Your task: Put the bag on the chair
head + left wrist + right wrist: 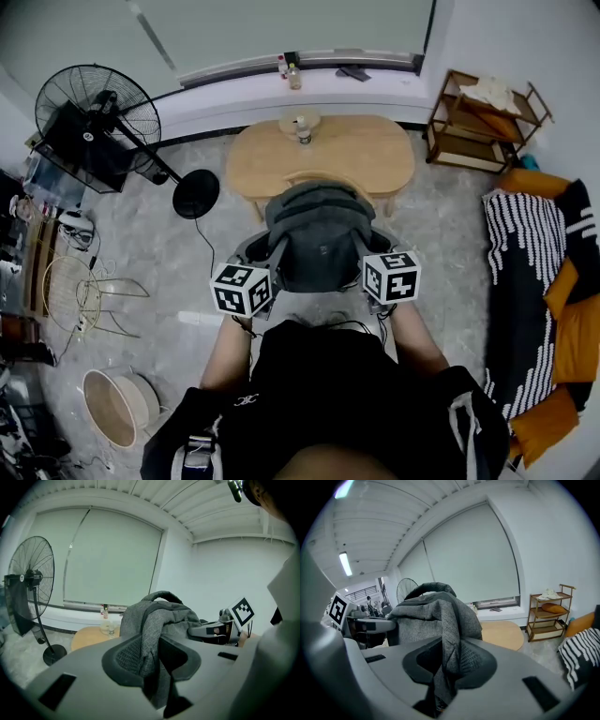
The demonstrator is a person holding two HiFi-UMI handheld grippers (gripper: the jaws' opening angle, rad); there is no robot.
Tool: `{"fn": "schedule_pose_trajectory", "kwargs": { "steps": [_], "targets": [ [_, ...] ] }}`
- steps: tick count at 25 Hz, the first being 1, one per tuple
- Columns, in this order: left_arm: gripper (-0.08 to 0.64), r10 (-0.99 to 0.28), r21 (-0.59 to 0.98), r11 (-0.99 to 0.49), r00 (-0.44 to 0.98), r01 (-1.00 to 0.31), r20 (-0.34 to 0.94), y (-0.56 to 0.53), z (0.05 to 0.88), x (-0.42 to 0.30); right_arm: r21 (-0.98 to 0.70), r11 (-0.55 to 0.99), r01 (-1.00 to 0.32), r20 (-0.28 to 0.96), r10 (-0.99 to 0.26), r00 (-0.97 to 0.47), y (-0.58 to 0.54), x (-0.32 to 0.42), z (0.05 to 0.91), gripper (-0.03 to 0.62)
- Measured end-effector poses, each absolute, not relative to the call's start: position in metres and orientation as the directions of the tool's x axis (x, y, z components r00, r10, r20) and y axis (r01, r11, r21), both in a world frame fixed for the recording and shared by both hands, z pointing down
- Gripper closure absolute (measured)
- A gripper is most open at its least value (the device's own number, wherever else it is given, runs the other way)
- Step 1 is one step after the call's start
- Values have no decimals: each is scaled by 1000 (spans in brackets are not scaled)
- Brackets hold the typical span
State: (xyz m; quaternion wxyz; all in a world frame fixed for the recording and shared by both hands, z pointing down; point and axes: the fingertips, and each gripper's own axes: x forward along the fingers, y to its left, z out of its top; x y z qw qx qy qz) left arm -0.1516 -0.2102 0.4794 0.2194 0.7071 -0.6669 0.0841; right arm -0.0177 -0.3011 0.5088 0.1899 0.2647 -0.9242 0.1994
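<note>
A grey fabric backpack (314, 234) is held up between the two grippers, near the person's chest and just in front of an oval light-wood table (375, 155). The left gripper (150, 663) is clamped on a fold of the bag's grey cloth, which is pinched between the dark pads. The right gripper (445, 663) is closed in the same way on a fold at the bag's other side. In both gripper views the bag's lower part is cut off by the grey gripper bodies, so only its upper bulk and looped black top handle are seen.

In the head view the jaws themselves are largely covered by the marker cubes and the bag. What lies beneath the bag is hidden. A curved light-wood rail (319, 175) is seen just beyond the bag's top, against the table. Whether it belongs to a chair cannot be told.

A small clear bottle (303, 129) stands on the table's far side. A black pedestal fan (94, 108) stands well to the left and a wooden shelf unit (478, 122) to the right.
</note>
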Motion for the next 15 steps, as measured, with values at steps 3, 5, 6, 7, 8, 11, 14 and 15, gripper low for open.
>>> {"fn": "schedule_pose_trajectory", "kwargs": {
  "steps": [3,5,6,7,8,11,14,15],
  "targets": [
    [453,-897,211,-39,127,-977,422,-225,486,-159,-278,760,-587,475,-423,-772,-311,-22,516,511],
    [453,-888,220,-67,159,-973,432,-235,493,-163,-283,741,-609,493,-433,-755,-316,-23,524,511],
    [453,-882,225,-85,178,-971,436,-241,497,-165,-284,728,-623,501,-441,-744,-319,-25,529,511],
    [453,-876,230,-104,199,-968,440,-247,502,-169,-284,715,-639,508,-453,-732,-323,-27,533,511],
    [453,-869,238,-123,220,-963,443,-254,506,-173,-281,701,-656,515,-467,-719,-327,-29,537,511],
    [453,-840,276,-179,293,-944,457,-274,522,-184,-273,651,-708,537,-508,-674,-338,-36,549,511],
    [453,-801,295,-238,359,-925,479,-291,534,-194,-278,588,-759,569,-536,-624,-346,-41,560,511],
    [453,-790,297,-260,379,-919,483,-297,536,-197,-280,570,-772,577,-543,-610,-349,-44,563,511]
  ]
}}
